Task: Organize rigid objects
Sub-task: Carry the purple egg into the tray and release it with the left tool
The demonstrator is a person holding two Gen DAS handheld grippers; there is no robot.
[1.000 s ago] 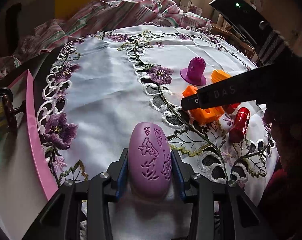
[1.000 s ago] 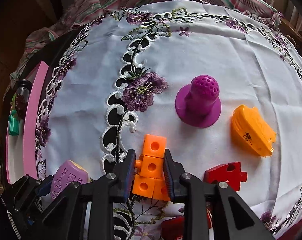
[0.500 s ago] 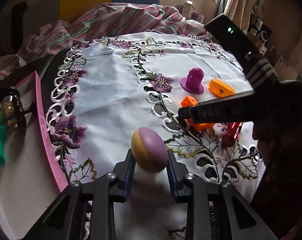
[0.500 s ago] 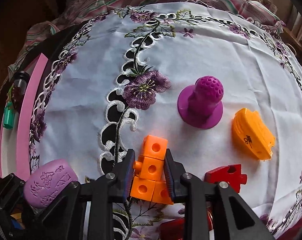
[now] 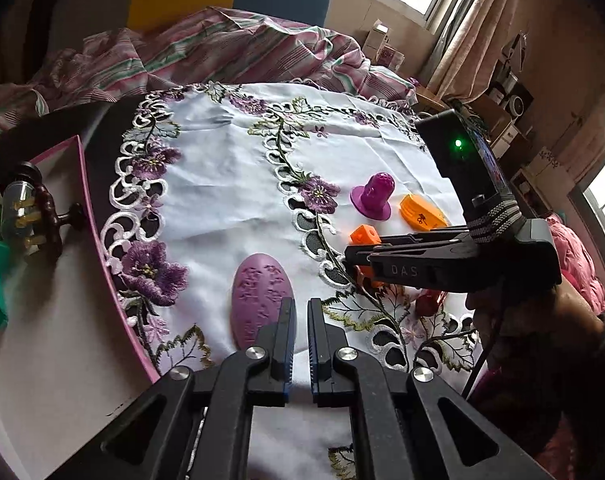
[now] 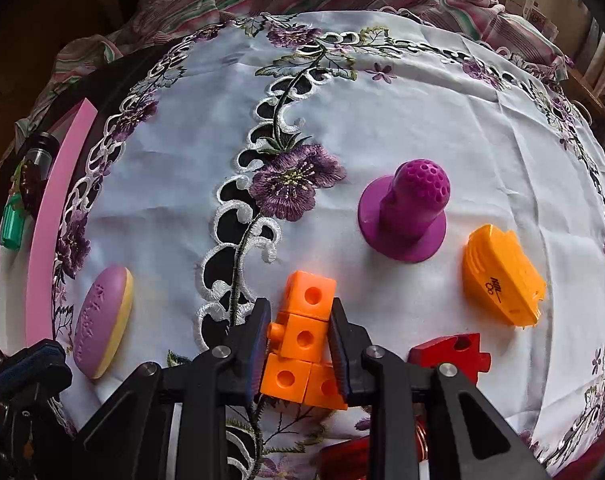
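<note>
Left wrist view: the left gripper has snapped its jaws closed on nothing; the purple egg-shaped piece slipped out onto the desk cloth, so that pick needs redoing. Right gripper clamps one orange block cluster. Far right: one purple peg, one orange wedge.

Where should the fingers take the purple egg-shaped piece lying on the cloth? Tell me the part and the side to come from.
Grip the purple egg-shaped piece across its narrow middle, coming from above. It lies flat on the tablecloth with the patterned purple face up and a yellow half beneath, so fingers on the two long flanks, near the seam, likely hold better than on its rounded, tapering ends.
</note>
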